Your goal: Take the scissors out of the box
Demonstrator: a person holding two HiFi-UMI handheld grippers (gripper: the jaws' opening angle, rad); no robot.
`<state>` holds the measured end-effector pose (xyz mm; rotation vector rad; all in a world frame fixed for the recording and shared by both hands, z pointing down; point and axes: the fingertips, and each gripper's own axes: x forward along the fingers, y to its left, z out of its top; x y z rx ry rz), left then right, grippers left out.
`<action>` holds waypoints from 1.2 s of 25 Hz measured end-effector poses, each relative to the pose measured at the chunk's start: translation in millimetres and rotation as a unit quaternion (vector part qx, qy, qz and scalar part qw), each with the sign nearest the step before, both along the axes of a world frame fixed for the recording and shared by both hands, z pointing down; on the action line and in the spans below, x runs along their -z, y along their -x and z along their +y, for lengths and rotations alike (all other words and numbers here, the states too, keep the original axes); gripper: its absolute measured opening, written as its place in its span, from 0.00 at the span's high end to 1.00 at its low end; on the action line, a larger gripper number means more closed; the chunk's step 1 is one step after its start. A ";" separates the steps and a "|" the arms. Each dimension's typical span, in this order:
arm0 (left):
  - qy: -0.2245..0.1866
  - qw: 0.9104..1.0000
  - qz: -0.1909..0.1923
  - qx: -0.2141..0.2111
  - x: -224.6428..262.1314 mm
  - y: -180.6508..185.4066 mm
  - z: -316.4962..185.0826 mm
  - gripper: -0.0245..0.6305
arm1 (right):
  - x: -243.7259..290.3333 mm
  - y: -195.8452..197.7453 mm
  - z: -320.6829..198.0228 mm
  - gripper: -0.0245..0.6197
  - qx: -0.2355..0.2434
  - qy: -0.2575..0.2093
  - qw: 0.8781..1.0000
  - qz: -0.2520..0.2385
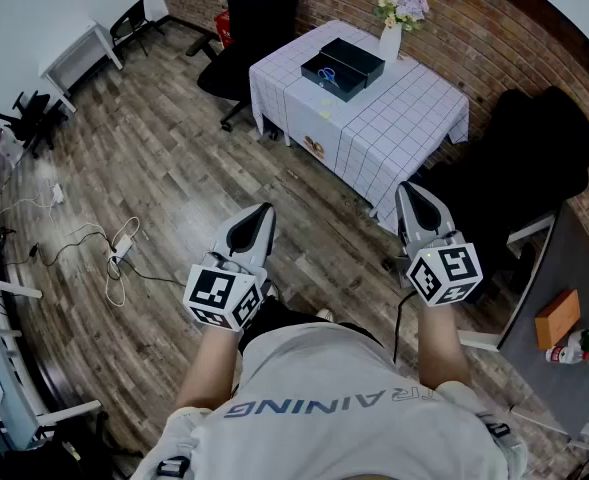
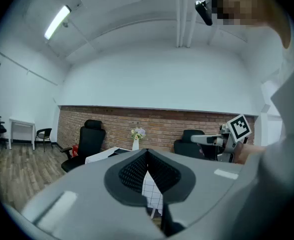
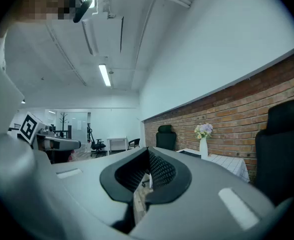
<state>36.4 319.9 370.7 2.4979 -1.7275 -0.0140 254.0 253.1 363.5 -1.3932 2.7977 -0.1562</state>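
Head view, item list
Box (image 1: 342, 68): black, open, on the tabletop (image 1: 406, 110) toward its far edge, just beside the vase of flowers (image 1: 391, 36).
Scissors (image 1: 324, 76): blue-handled, lying inside the box, untouched; the task seems not yet begun.
Left gripper (image 1: 263, 212) and right gripper (image 1: 411, 191): held level before the person's waist, over the floor, well apart from the tabletop and aimed toward it, likely a carrying pose for the walk up.
Fingers of both: closed together on nothing, as each gripper view shows; probably shut because nothing is within reach.
Black office chair (image 1: 259, 23): at the tabletop's left end, off the direct path
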 end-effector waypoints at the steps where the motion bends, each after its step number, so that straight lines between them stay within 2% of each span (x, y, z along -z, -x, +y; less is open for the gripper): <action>1: 0.000 1.000 -0.001 0.000 0.1 -1.6 -0.3 0.96 | 0.0 -1.9 -0.5 0.94 -0.001 0.000 1.000 0.001; 6: -0.002 1.000 -0.016 0.003 0.9 -8.9 -1.5 0.96 | -0.6 -8.7 -2.7 0.94 -0.004 0.000 1.000 0.003; 16: 0.000 1.000 -0.017 0.002 1.3 -6.0 -11.6 0.96 | -6.7 -1.5 -12.0 0.94 -0.002 0.008 1.000 0.004; 21: 0.006 1.000 -0.016 -0.002 2.7 6.0 -21.6 0.96 | 0.8 12.3 -19.0 0.94 0.003 0.007 1.000 -0.018; 30: 0.012 1.000 -0.004 -0.016 1.2 47.9 -62.3 0.96 | -3.3 51.4 -53.7 0.94 -0.013 0.019 1.000 -0.002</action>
